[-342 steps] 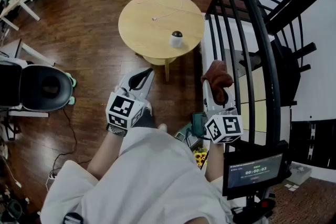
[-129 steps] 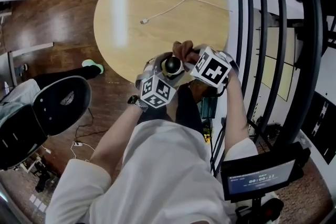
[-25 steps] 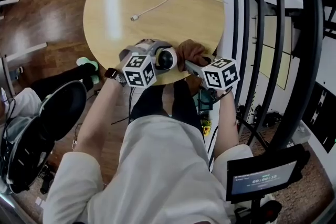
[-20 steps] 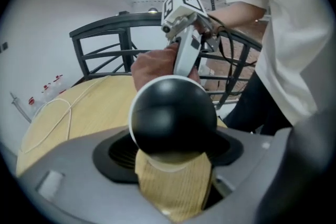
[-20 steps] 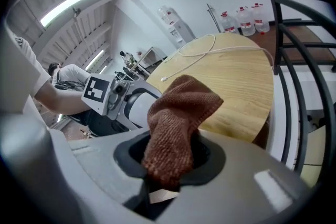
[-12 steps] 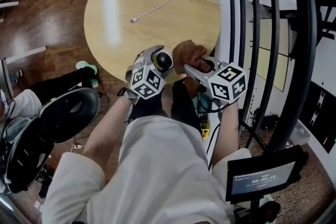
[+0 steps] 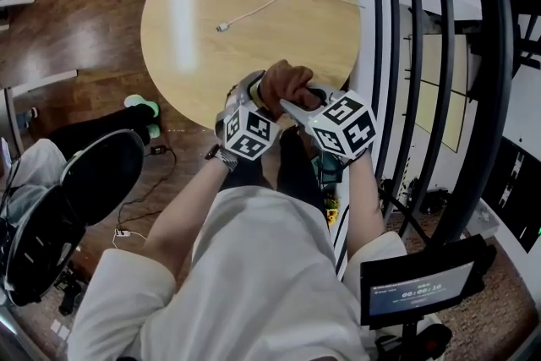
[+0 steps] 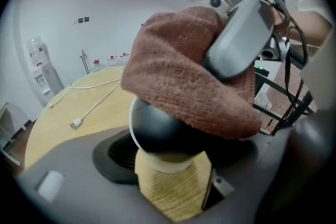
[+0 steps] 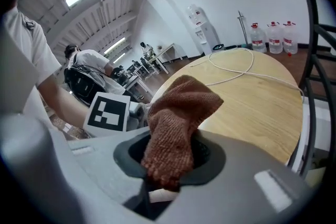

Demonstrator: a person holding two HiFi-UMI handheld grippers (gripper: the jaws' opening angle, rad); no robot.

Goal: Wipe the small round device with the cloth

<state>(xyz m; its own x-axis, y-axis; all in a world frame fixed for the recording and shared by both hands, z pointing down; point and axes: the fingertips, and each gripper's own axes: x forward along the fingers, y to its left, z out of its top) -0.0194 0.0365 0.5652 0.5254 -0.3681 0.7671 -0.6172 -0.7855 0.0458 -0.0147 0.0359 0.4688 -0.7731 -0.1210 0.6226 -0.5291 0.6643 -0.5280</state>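
One small round device (image 8: 157, 136), black ball in a white cup-like base, gripped between the jaws of the left tool (image 7: 258, 95), the jaws spread wide around it and pressing on its sides. Draped over its top and right side, touching the ball: one brown terry cloth (image 8: 191, 86). Other end of that cloth pinched in the tight jaws of the right tool (image 9: 167, 178), just beside the left one. Two tools in all, each with a marker cube. Device and cloth held over the near edge of one round light-wood surface (image 7: 254, 46). On the far half of the surface, well apart from the device, one white cable (image 7: 222, 27) with a plug at its end. Right of the surface, black metal railing (image 7: 503, 55); below, dark wooden floor (image 7: 76, 21).
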